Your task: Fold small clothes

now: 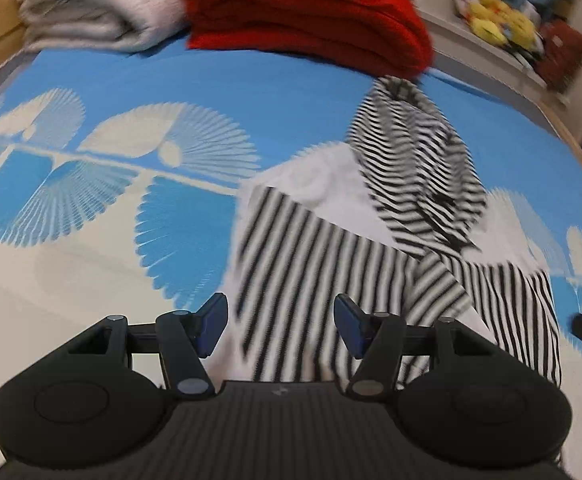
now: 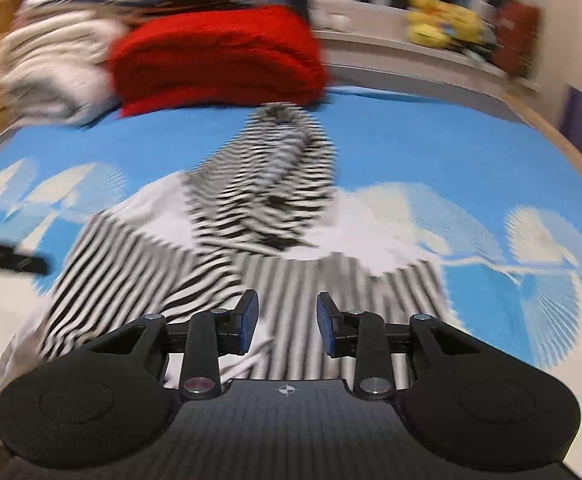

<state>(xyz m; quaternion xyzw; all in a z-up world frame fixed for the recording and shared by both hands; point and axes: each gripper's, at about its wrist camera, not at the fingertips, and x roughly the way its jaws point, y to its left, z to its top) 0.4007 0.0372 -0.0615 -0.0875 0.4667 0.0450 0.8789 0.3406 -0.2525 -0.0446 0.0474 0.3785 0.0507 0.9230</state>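
Striped top [image 1: 323,264] lies mid-bed on the blue sheet [image 1: 211,88], sleeves crossed twd far end; soft, light, floppy, prob. best pinched at near hem corners; left claw [image 1: 281,330] wide, right claw [image 2: 287,320] half-open, both w/ nothing held.

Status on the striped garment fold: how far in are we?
Done: sleeves of the striped garment already lie crossed over its body, and a red folded stack sits behind. In hand: nothing; left gripper and right gripper hover open above the hem. Left: fold the body over.
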